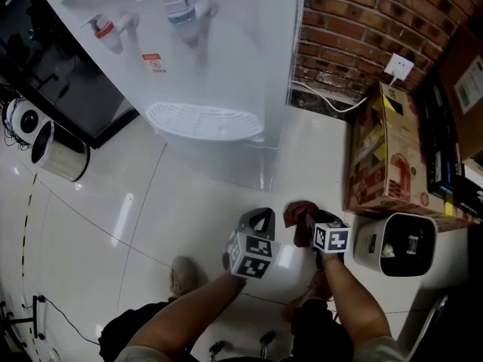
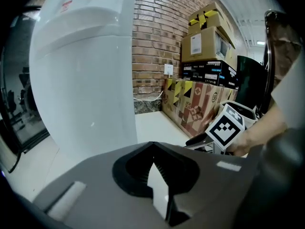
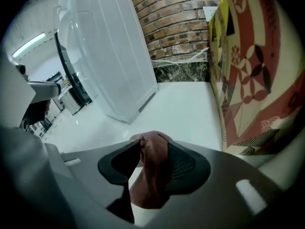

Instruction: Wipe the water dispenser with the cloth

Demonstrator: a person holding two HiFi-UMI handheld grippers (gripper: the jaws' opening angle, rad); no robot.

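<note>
The white water dispenser (image 1: 211, 66) stands on the tiled floor ahead, with red and blue taps and a drip tray (image 1: 202, 121). It fills the left of the left gripper view (image 2: 86, 80) and the left of the right gripper view (image 3: 109, 56). Both grippers are low over the floor in front of it. A reddish-brown cloth (image 1: 299, 213) hangs between the jaws of my right gripper (image 1: 312, 222). In the right gripper view the cloth (image 3: 152, 173) lies loose between the spread jaws of the right gripper (image 3: 153, 143). My left gripper (image 1: 260, 216) is beside it, its jaws (image 2: 152, 147) closed at the tips and empty.
A patterned cardboard box (image 1: 386, 149) and a white bin (image 1: 400, 243) stand close on the right. Behind is a brick wall (image 1: 362, 21) with a socket (image 1: 398, 67) and a cable. A white cylindrical appliance (image 1: 56, 155) sits at the far left. My shoe (image 1: 183, 276) is by the left arm.
</note>
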